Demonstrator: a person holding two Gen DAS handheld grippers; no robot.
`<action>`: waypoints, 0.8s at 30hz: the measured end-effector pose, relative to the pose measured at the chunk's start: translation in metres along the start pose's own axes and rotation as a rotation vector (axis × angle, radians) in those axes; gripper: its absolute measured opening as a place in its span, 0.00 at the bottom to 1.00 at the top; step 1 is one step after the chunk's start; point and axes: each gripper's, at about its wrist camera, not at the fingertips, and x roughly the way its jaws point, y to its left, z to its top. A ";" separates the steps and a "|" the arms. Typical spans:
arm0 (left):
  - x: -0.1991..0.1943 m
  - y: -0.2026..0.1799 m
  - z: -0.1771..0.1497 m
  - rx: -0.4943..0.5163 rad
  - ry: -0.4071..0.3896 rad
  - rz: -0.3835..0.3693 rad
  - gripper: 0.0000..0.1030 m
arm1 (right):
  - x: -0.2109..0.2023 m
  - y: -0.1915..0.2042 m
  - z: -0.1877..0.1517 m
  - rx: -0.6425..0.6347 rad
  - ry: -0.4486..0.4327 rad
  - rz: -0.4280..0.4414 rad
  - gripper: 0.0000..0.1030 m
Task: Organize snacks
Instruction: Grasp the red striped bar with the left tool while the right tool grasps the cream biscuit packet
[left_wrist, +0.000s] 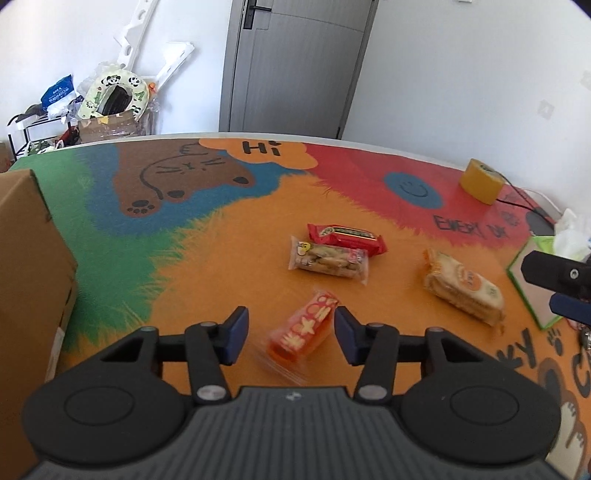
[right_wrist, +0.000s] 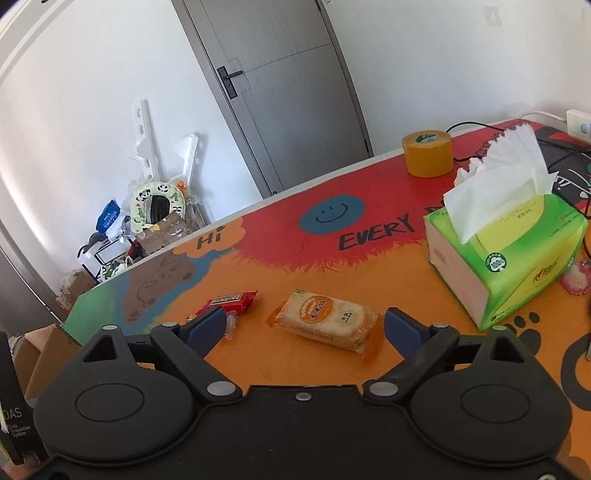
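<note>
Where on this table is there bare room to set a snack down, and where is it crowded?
Free: the wide stretch between the cardboard box and the snack cluster, over the green, blue and bear print; also the red area around the smiley, short of the tape roll. Crowded: mid-table around the red packet, biscuit pack and rice cracker pack, and by the tissue box.

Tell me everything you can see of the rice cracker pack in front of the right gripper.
The rice cracker pack is a clear plastic wrapper with orange crimped ends and a round orange label, holding pale stacked crackers. It looks sealed and lies flat on the table mat, slanted across the view. It sits ahead of the right gripper, between its open fingers; no pad touches it. No other snack touches it.
</note>
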 end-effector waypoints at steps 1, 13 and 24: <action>0.003 0.000 0.000 -0.002 0.005 0.001 0.38 | 0.002 -0.001 0.001 0.002 0.001 -0.004 0.91; 0.011 0.003 0.004 -0.052 -0.020 0.003 0.17 | 0.039 -0.011 0.010 0.008 0.026 -0.020 0.91; 0.012 0.013 0.009 -0.067 -0.020 0.024 0.17 | 0.075 -0.010 0.013 0.000 0.052 -0.033 0.91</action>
